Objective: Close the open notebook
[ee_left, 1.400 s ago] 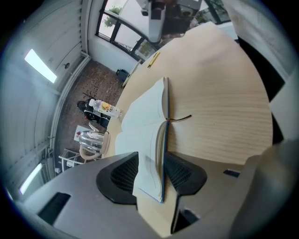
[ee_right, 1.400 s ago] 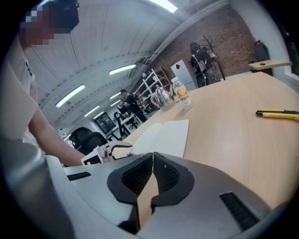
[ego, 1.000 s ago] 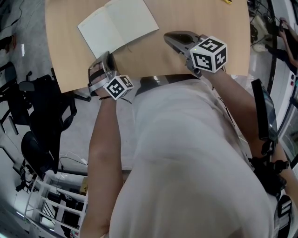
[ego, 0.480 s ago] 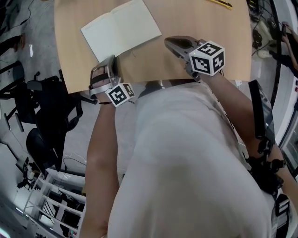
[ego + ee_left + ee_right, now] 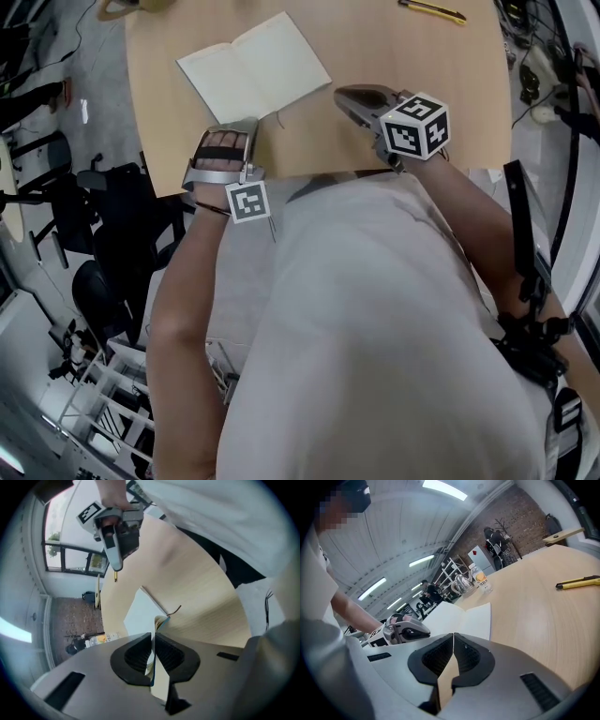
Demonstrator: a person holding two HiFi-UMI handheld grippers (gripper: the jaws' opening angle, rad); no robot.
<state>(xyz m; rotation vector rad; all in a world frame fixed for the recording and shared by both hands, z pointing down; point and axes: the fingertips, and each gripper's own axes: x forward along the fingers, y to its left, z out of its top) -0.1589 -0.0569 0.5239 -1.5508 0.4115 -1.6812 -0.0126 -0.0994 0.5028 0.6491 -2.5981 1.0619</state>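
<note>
- Head view alone takes in the full width of the wooden table [image 5: 422,103].
- The open notebook [image 5: 255,67] lies far left on it, pages up.
- At its near edge the left gripper [image 5: 152,641], whose jaws have just been closing, pinches a blue-edged leaf; only the left gripper view shows that grip.
- Right of the notebook, the right gripper [image 5: 453,644] has its jaws pressed together on nothing.
- Right gripper view adds a bottle [image 5: 480,581] beyond the notebook; a yellow tool [image 5: 579,582] lies far right.
</note>
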